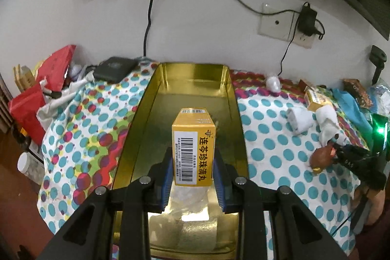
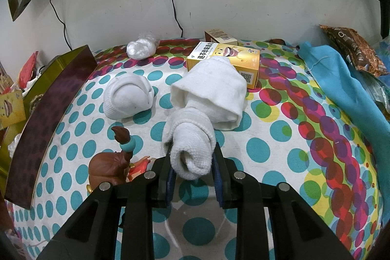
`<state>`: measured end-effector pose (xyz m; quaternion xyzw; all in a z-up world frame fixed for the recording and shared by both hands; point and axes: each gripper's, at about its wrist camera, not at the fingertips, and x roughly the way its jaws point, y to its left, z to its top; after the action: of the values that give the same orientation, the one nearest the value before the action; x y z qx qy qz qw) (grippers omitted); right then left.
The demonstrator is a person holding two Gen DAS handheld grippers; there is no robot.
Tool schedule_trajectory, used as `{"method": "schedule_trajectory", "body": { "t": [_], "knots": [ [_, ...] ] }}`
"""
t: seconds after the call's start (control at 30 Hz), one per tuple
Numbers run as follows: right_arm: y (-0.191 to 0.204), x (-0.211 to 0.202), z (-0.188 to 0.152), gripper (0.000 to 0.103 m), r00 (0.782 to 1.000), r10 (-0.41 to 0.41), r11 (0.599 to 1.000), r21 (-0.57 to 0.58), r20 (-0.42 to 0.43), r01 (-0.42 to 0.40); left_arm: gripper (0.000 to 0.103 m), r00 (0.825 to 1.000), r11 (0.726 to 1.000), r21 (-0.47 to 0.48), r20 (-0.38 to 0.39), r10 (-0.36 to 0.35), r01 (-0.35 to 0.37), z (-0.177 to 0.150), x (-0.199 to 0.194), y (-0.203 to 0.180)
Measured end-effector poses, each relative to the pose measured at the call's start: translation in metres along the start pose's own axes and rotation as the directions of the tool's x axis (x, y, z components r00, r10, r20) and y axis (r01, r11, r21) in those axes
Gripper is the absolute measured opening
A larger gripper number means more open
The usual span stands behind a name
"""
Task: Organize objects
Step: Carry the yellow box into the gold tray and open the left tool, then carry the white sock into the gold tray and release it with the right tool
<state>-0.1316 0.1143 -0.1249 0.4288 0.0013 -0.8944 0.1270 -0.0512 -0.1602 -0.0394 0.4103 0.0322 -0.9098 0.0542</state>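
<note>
Left wrist view. The left gripper (image 1: 192, 177) had its jaws clamped on a yellow box (image 1: 193, 152), gripping its two sides. The box was held above the open gold tin (image 1: 234, 99), which ran from 6 o'clock up to 12 o'clock through the middle of the frame. Crumpled clear plastic (image 1: 190, 196) lay in the tin's near end, below the box. The tin rested on a dotted cloth (image 1: 273, 138) covering the surface. At 3 o'clock lay two rolled white socks (image 1: 299, 120), with a second yellow box (image 1: 316, 99) just behind them and a brown figurine (image 1: 320, 158) nearer the lens.

Right wrist view. The right gripper (image 2: 193, 174) had its jaws clamped on the near end of a rolled white sock (image 2: 192, 148), whose far end touched a folded white cloth (image 2: 214, 91). That cloth leaned against the second yellow box (image 2: 246, 65) at 12 o'clock. Another sock bundle (image 2: 128, 98) lay at 10 o'clock, apart from the held sock. The figurine (image 2: 109, 165) stood at 8 o'clock, just beside the left jaw. The tin's dark outer wall (image 2: 48, 113) ran along 9 o'clock. A blue cloth (image 2: 341, 84) lay at 3 o'clock.
</note>
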Motion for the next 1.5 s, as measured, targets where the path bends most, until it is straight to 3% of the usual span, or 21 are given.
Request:
{"method": "schedule_trajectory", "body": {
  "t": [0.57,0.73,0.9,1.23,1.33,1.5],
  "knots": [
    [0.006,0.002,0.000,0.024,1.000,-0.011,1.000,-0.010,-0.001,0.011,0.031,0.997,0.997,-0.043,-0.048,0.058,-0.060,-0.025,0.019,0.015],
    [0.007,0.001,0.000,0.024,1.000,-0.016,1.000,-0.015,0.000,0.016,0.032,0.997,0.996,-0.071,-0.056,0.046,-0.050,-0.026,0.017,0.019],
    [0.013,0.000,0.000,0.024,1.000,-0.018,1.000,-0.017,0.000,0.018,0.040,0.999,0.993,-0.106,-0.034,0.040,-0.044,-0.028,0.008,0.024],
    [0.019,-0.001,-0.001,0.024,1.000,-0.024,0.999,-0.028,0.001,0.024,0.055,0.996,0.993,-0.080,0.029,0.090,-0.087,-0.032,-0.017,0.020],
    [0.020,-0.002,-0.002,0.023,1.000,-0.028,0.999,-0.032,0.003,0.028,0.056,0.991,0.991,-0.059,0.061,0.121,-0.117,-0.034,-0.027,0.016],
    [0.018,-0.005,-0.001,0.022,0.999,-0.036,0.998,-0.054,0.021,0.037,0.060,0.989,0.993,-0.028,0.097,0.115,-0.113,-0.041,-0.043,0.009]
  ]
}}
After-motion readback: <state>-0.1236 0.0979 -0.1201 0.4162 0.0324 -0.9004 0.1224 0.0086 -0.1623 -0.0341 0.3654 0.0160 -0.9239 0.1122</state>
